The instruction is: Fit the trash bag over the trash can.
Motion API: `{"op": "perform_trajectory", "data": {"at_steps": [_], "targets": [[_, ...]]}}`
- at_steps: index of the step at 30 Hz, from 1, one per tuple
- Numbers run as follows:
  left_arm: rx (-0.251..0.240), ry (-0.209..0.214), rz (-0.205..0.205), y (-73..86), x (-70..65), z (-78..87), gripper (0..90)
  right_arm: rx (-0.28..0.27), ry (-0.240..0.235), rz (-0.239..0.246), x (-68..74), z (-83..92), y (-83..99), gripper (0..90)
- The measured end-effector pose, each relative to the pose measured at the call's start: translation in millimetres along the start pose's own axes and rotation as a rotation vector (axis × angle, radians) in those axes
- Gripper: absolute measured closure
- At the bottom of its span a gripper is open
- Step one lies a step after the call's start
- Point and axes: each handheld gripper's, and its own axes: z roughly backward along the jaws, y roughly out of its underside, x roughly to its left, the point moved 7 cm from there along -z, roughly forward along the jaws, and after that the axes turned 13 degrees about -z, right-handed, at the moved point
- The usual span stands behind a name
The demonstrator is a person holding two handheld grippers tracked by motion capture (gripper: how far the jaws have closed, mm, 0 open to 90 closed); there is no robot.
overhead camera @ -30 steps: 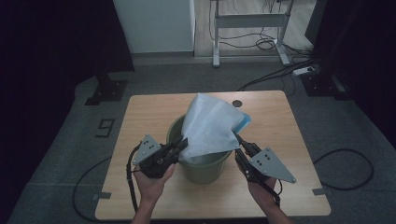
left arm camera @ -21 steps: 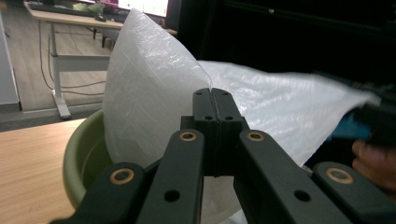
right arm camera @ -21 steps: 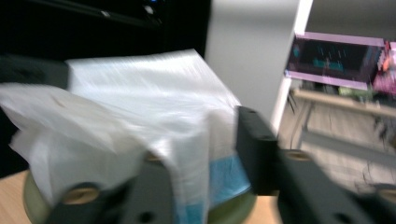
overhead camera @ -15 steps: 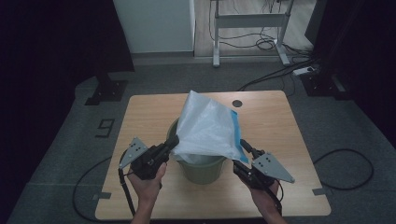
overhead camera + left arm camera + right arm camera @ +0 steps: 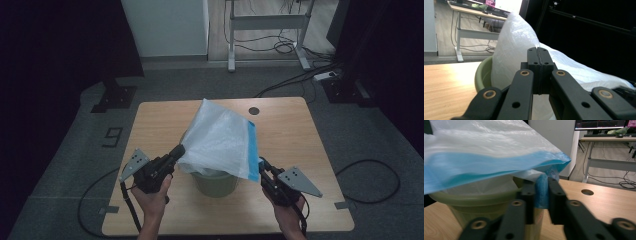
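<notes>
A lab or office is showing here: a wooden table (image 5: 165, 120) is sitting on grey carpet amid black curtains, cables (image 5: 300, 82) are trailing to a power strip (image 5: 327, 76), and monitors (image 5: 599, 123) are glowing on a desk (image 5: 474, 12)

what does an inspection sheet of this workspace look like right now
surface: wooden table, round hole near the far edge
job's things: white bag with a blue edge draped over a green bin
clutter: nothing seen
grippers: left claw shut on the bag's white side; right claw pinching the blue edge, its jaws have just been closing
cables: one trails from each claw; more on the floor
surroundings: grey carpet, white desk frame, dark curtains
</notes>
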Motion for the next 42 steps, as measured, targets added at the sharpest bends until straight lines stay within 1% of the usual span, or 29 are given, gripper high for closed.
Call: {"op": "perform_trajectory", "data": {"at_steps": [2, 3, 5, 7, 8, 12, 14, 16, 18, 19, 21, 22, 23, 25, 27, 28, 31, 34, 36, 39, 42], "targets": [[-0.001, -0.004, 0.005, 0.6, 2.2, 1.6, 90.0, -0.016, 0.001, 0.006, -2.2, 1.3, -1.6, 86.7], [0.000, -0.006, 0.005, 1.2, 4.0, 2.9, 90.0, -0.028, 0.006, 0.019, -3.7, 2.5, -3.4, 88.3], [-0.002, -0.012, 0.014, 1.5, 7.6, 5.1, 90.0, -0.043, 0.027, 0.048, -8.4, 4.0, -7.8, 88.6], [-0.005, -0.018, 0.026, 1.9, 12.8, 7.7, 90.0, -0.046, 0.053, 0.076, -17.0, 2.5, -12.9, 88.6], [-0.007, -0.023, 0.032, 2.2, 15.4, 9.1, 90.0, -0.044, 0.071, 0.088, -22.9, 0.8, -15.3, 88.6], [-0.004, -0.038, 0.050, 6.4, 25.3, 15.3, 90.0, -0.026, 0.144, 0.099, -52.8, -8.3, -22.9, 88.6], [-0.002, -0.047, 0.057, 9.8, 30.0, 19.3, 90.0, -0.024, 0.174, 0.091, -68.1, -11.4, -25.8, 88.6], [-0.001, -0.045, 0.076, 13.7, 34.4, 23.0, 90.0, -0.026, 0.194, 0.078, -81.8, -12.5, -27.7, 88.5], [0.008, -0.041, 0.088, 19.4, 37.9, 27.0, 90.0, -0.024, 0.190, 0.062, -89.6, -13.1, -27.3, 87.9], [0.008, -0.041, 0.088, 19.4, 37.9, 27.0, 90.0, -0.024, 0.190, 0.062, -89.6, -13.1, -27.3, 87.9], [0.014, -0.042, 0.093, 23.7, 39.0, 28.9, 90.0, -0.018, 0.177, 0.052, -95.5, -14.0, -24.3, 83.3], [0.016, -0.042, 0.095, 25.3, 39.1, 29.7, 90.0, -0.013, 0.163, 0.044, -97.5, -14.4, -21.7, 78.2], [0.018, -0.041, 0.098, 27.3, 39.1, 30.5, 90.0, -0.009, 0.156, 0.038, -98.5, -14.4, -19.9, 71.3], [0.021, -0.037, 0.101, 30.9, 38.3, 31.2, 90.0, -0.004, 0.162, 0.035, -100.4, -10.7, -15.8, 54.6], [0.025, -0.033, 0.100, 33.5, 36.7, 30.4, 90.0, -0.007, 0.154, 0.014, -99.4, -1.4, -13.2, 45.6], [0.029, -0.031, 0.098, 34.5, 36.1, 29.8, 90.0, -0.008, 0.145, 0.009, -97.9, 4.4, -12.5, 42.7], [0.031, -0.030, 0.097, 36.6, 34.8, 28.1, 90.0, -0.001, 0.095, 0.012, -87.8, 23.3, -10.5, 38.2], [0.027, -0.033, 0.101, 38.6, 33.4, 28.3, 90.0, 0.026, 0.044, 0.021, -76.2, 35.5, -4.2, 35.4], [0.030, -0.030, 0.103, 40.7, 31.9, 27.7, 90.0, 0.059, 0.020, 0.034, -68.8, 39.1, 4.4, 34.0], [0.033, -0.029, 0.098, 43.0, 29.2, 26.5, 90.0, 0.096, -0.015, 0.043, -57.8, 39.9, 16.9, 32.8], [0.039, -0.030, 0.095, 44.9, 29.0, 26.6, 90.0, 0.089, -0.042, 0.047, -47.2, 40.2, 19.1, 32.7]]}}
